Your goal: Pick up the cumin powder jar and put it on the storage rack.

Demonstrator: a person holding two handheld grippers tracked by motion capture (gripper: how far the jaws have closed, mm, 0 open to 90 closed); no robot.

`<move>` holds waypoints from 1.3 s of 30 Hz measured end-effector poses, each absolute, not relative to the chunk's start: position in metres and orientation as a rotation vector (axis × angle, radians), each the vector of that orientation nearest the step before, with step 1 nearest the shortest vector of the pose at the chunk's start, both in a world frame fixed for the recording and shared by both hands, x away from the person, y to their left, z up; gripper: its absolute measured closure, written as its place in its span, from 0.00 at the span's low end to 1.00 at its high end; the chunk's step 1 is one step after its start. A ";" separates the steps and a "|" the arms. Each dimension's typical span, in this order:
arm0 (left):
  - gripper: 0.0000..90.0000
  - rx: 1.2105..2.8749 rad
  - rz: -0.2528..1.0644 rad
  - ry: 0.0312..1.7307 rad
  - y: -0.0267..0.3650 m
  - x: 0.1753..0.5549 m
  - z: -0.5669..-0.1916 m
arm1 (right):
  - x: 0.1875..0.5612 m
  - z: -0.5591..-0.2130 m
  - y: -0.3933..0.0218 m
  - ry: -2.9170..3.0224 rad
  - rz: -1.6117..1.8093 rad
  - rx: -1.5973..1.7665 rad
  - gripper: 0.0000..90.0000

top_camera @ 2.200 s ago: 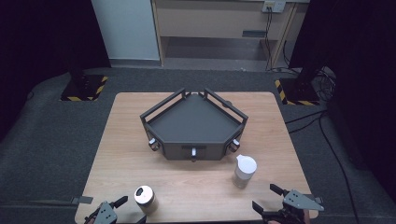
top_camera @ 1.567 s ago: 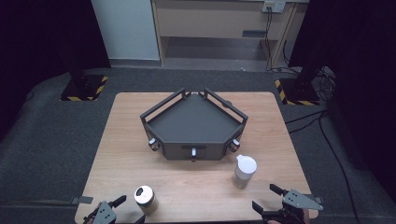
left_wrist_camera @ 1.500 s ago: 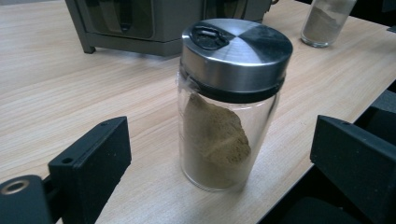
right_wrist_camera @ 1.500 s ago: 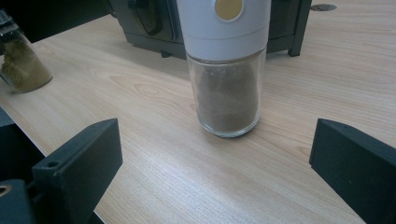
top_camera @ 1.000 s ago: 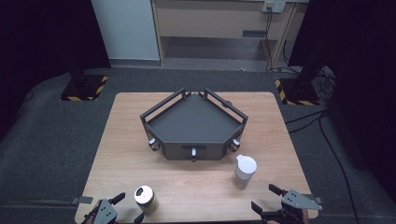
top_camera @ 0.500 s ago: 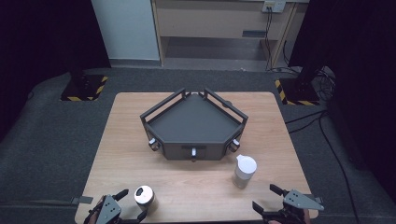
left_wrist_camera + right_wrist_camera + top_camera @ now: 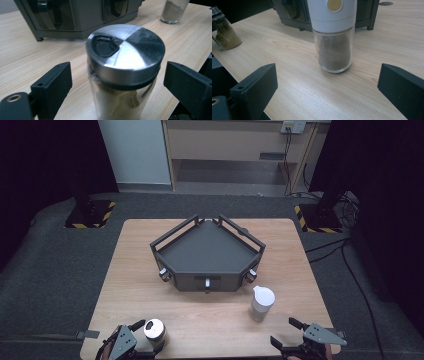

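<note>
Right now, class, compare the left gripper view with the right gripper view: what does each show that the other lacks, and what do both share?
Left gripper view alone: the steel lid of the near jar, with its flip tab, and the left tool whose jaws, just closing in, flank the jar with gaps on both sides. Right gripper view alone: the white cap with a round yellow spot on the second jar, ahead of the open right tool. Both share the wooden table, the dark rack and both jars.
</note>
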State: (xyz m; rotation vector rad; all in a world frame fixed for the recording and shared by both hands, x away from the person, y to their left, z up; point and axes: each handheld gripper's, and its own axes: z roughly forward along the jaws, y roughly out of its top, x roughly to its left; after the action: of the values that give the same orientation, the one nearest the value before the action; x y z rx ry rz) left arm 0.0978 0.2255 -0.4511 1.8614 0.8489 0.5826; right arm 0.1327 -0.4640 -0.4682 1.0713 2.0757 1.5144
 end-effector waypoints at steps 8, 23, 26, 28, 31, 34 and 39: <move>0.23 1.832 0.571 0.853 0.228 0.100 -0.455 | 0.133 -0.469 -0.465 2.077 1.514 1.073 0.03; 0.34 1.835 0.565 0.842 0.229 0.101 -0.455 | 0.134 -0.469 -0.463 2.085 1.510 1.067 0.03; 0.34 1.835 0.568 0.842 0.229 0.101 -0.455 | 0.134 -0.469 -0.463 2.089 1.510 1.067 0.03; 0.34 1.838 0.567 0.838 0.229 0.101 -0.455 | 0.133 -0.469 -0.464 2.086 1.513 1.068 0.03; 0.34 1.837 0.565 0.845 0.229 0.101 -0.454 | 0.132 -0.469 -0.465 2.082 1.514 1.072 0.03; 0.34 1.846 0.568 0.846 0.228 0.102 -0.452 | 0.130 -0.469 -0.467 2.075 1.518 1.079 0.04; 0.34 1.833 0.567 0.857 0.228 0.103 -0.447 | 0.129 -0.470 -0.467 2.076 1.529 1.074 0.04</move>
State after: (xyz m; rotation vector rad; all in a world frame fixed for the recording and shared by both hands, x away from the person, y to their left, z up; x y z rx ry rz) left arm 0.1029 0.2285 -0.4475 1.8328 0.8571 0.5672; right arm 0.1285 -0.4673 -0.4695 1.0742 2.0760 1.5294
